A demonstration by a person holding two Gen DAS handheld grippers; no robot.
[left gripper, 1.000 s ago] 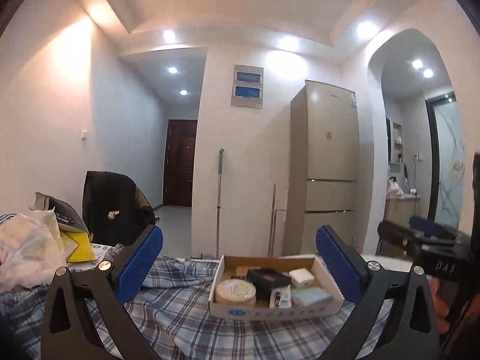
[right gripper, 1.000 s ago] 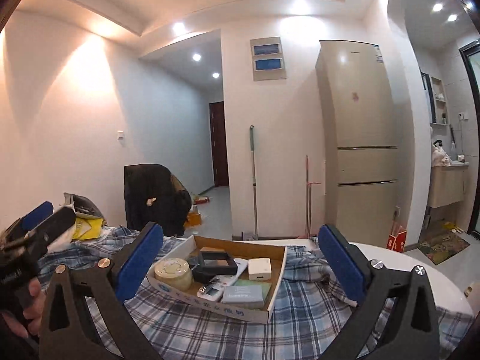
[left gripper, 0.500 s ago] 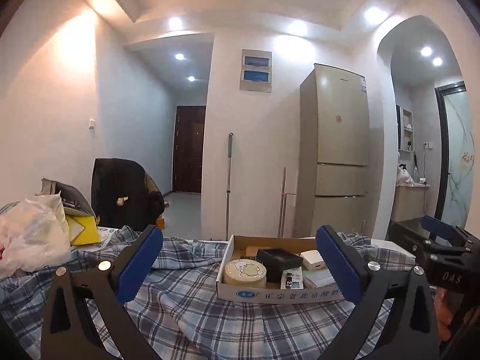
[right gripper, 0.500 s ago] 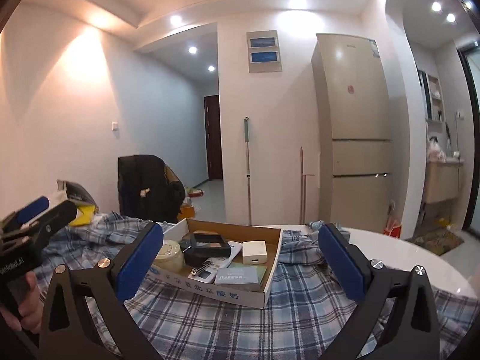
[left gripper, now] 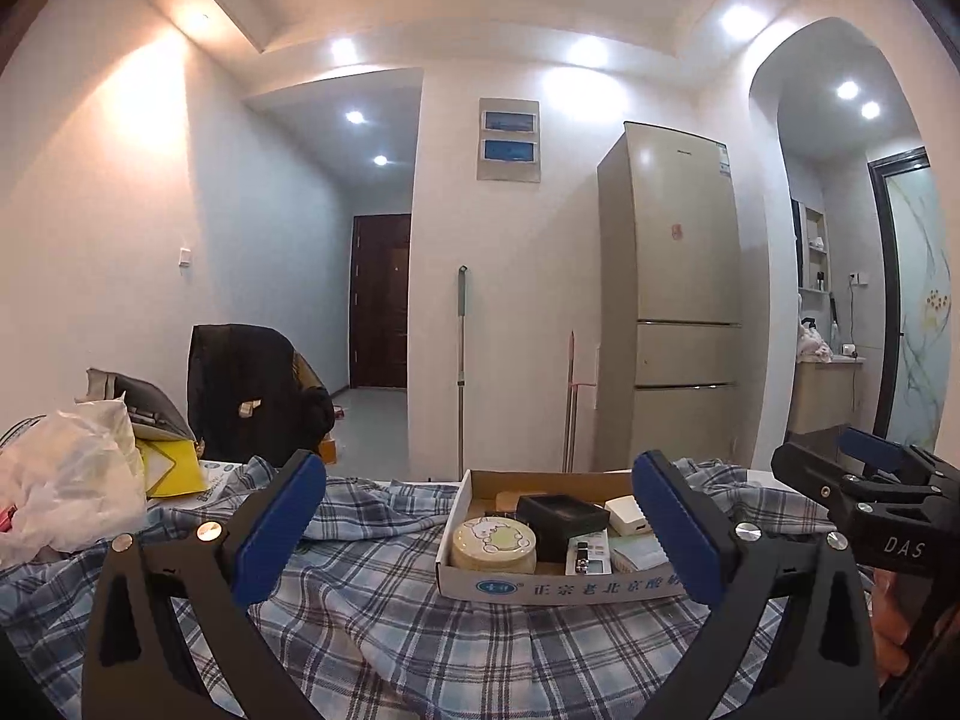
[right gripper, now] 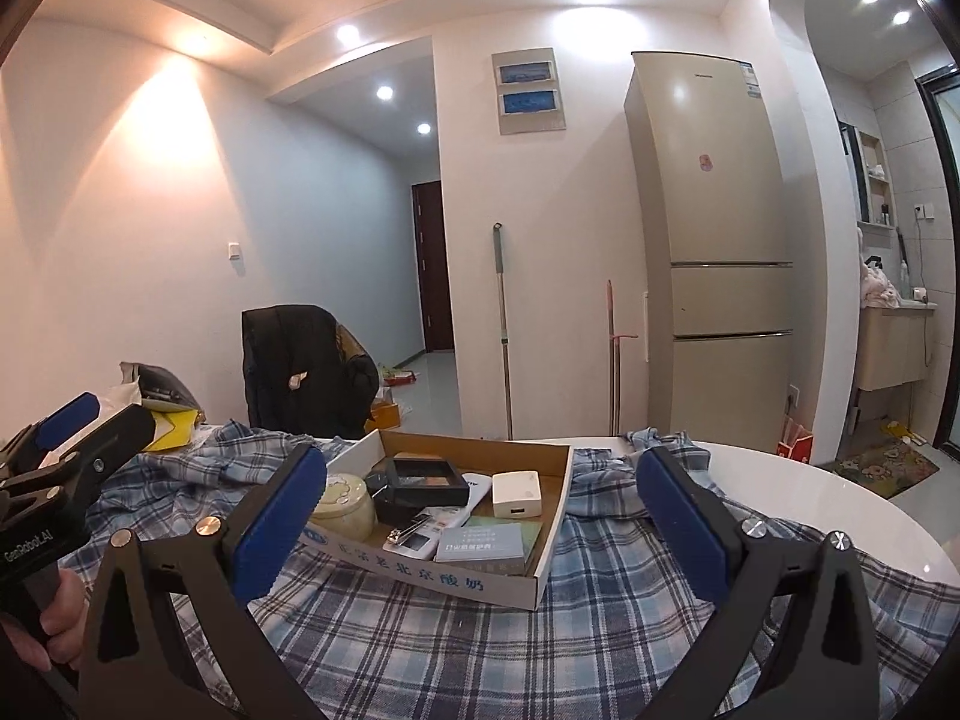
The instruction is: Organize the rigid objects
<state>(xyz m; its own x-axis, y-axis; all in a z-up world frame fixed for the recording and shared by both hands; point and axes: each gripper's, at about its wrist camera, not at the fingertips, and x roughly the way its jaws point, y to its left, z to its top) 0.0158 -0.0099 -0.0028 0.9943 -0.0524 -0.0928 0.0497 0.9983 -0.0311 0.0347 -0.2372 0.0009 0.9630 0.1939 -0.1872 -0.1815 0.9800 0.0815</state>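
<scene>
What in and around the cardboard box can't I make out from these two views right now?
- Tan item at the box's back: left view, mostly hidden behind the black box.
- Remote: button labels too small; black box overlaps its far end.
- Cardboard box: right end covered by the left gripper finger.
- Table under the plaid cloth: hidden.

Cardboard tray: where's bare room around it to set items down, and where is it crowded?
Free: the plaid cloth in front of the cardboard tray, and the white tabletop to its right. Crowded: inside the tray, with the round tin, black box and white adapter, and the far left by the plastic bag.
</scene>
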